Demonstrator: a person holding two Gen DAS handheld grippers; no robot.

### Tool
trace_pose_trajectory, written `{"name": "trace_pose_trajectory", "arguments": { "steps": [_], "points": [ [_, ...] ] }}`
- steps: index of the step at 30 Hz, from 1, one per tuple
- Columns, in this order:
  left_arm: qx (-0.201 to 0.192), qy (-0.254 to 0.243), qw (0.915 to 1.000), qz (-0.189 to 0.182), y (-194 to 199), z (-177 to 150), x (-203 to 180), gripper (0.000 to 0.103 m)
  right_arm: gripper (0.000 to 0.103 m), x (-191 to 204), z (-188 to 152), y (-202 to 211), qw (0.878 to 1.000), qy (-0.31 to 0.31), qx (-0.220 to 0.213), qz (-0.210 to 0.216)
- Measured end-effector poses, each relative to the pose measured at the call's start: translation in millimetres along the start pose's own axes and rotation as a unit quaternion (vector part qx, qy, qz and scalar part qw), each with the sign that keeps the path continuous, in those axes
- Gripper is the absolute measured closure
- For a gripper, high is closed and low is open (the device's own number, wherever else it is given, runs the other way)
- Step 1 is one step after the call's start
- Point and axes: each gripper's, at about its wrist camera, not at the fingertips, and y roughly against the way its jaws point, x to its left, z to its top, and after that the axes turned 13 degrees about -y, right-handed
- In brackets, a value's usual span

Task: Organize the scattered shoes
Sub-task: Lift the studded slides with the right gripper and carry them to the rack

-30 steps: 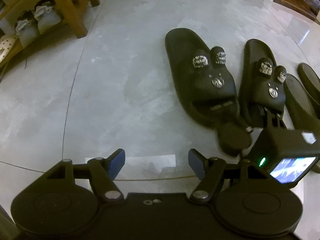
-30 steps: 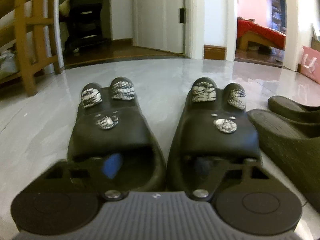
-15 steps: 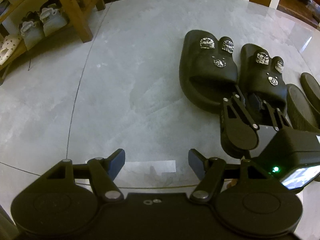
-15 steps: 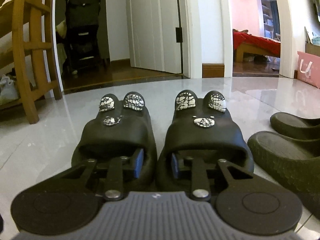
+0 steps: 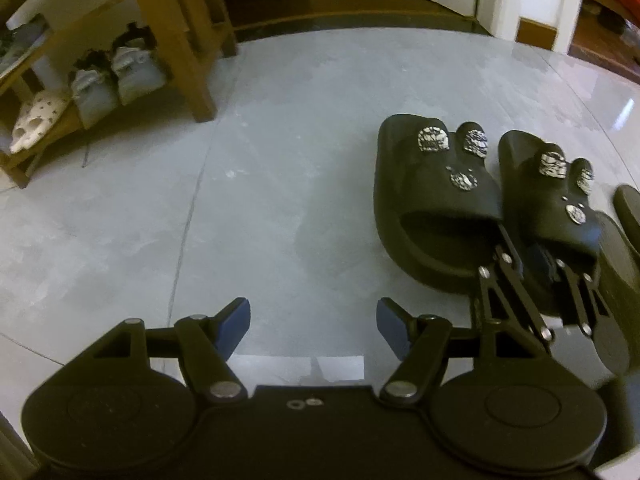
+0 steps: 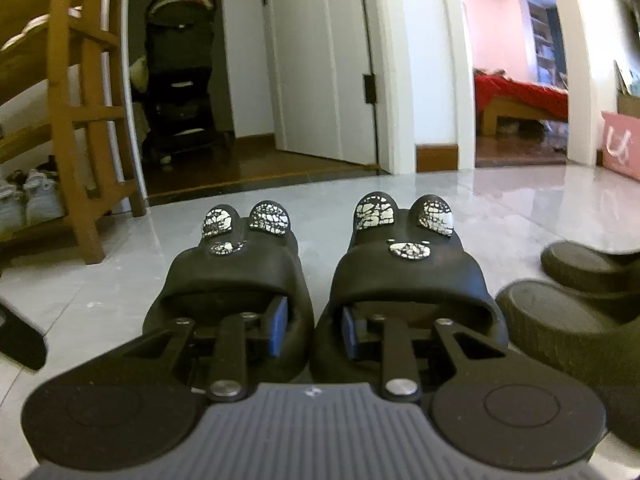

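Two black slippers with crackled silver studs lie side by side on the grey floor: the left slipper (image 6: 234, 280) (image 5: 434, 200) and the right slipper (image 6: 408, 276) (image 5: 556, 204). My right gripper (image 6: 314, 328) (image 5: 528, 256) has one finger inside each slipper and is shut on their two inner walls, pinching them together. My left gripper (image 5: 314, 324) is open and empty over bare floor, to the left of the slippers.
A wooden shoe rack (image 5: 176, 36) with grey sneakers (image 5: 116, 76) stands at the far left. A pair of dark slippers (image 6: 568, 316) lies just right of the held pair. A stroller (image 6: 180, 80) and open doorways lie beyond.
My right gripper pushed its fingers into the two slippers and closed, drawing them together. The pair now sits straighter and closer. My left gripper stayed open.
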Motion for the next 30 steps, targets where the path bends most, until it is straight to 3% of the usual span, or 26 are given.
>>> {"name": "trace_pose_trajectory", "arguments": {
  "steps": [9,14,22,30],
  "points": [
    [0.000,0.069,0.9969,0.038,14,17,50,0.033,0.071,28,38,7,0.998,-0.012,-0.015,0.065],
    [0.028,0.088,0.9947,0.044,36,46,73,0.033,0.071,57,89,19,0.996,-0.013,-0.008,0.089],
    [0.067,0.101,0.9915,0.048,119,105,125,0.033,0.071,118,166,59,0.994,0.022,0.026,0.107],
    [0.119,0.090,0.9866,0.066,182,118,217,0.033,0.071,202,221,104,0.989,0.025,0.074,0.126]
  ]
}}
